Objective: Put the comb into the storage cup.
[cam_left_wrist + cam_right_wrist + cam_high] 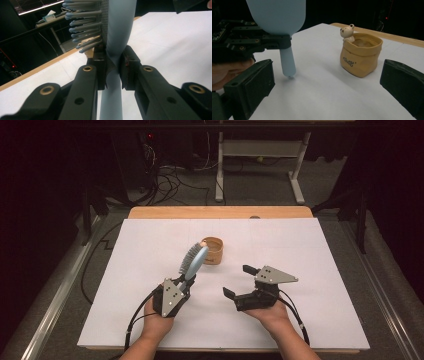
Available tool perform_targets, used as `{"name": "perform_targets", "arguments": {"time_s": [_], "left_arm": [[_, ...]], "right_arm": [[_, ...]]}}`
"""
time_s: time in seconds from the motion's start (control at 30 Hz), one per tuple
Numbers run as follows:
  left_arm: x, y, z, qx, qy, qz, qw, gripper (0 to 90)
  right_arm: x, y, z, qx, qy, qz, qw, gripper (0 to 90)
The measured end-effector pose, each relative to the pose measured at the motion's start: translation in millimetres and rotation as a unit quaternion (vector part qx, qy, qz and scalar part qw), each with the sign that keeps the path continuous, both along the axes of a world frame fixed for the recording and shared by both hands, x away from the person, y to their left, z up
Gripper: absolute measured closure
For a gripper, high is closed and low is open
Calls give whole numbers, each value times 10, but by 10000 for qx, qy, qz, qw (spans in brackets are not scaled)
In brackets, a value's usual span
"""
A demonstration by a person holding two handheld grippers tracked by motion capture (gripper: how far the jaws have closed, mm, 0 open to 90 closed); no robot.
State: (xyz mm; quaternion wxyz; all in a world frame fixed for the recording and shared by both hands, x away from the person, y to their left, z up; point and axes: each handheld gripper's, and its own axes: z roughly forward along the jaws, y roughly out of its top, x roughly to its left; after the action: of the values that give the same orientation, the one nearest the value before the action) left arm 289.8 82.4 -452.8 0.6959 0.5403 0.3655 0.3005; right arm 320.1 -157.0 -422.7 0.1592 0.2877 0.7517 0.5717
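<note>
Your left tongs are clamping the handle of a pale blue hairbrush, grasping it just below the head. The brush is standing nearly upright, head tipped away from you, bristles facing your left. In the right gripper view, the handle's rounded end is hovering just above the white sheet, or barely touching it; you cannot tell which. Your right tongs are sitting released, jaws wide apart and holding nothing, resting low near the desk to the right of the brush. A tan sack-shaped pot with a small bear figure on its rim is standing upright on the sheet just beyond the brush, apart from both tongs.
</note>
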Motion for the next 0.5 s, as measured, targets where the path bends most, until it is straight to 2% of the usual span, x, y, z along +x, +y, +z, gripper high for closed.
{"name": "perform_targets", "arguments": {"time_s": [0.23, 0.5], "left_arm": [[-36, -53, -72, 142, -55, -66, 9999, 774], [-66, -114, -120, 199, -80, -143, 9997, 774]], "right_arm": [[-18, 114, 26, 79, -5, 163, 9998, 0], [-29, 248, 97, 126, -63, 294, 9995, 0]]}}
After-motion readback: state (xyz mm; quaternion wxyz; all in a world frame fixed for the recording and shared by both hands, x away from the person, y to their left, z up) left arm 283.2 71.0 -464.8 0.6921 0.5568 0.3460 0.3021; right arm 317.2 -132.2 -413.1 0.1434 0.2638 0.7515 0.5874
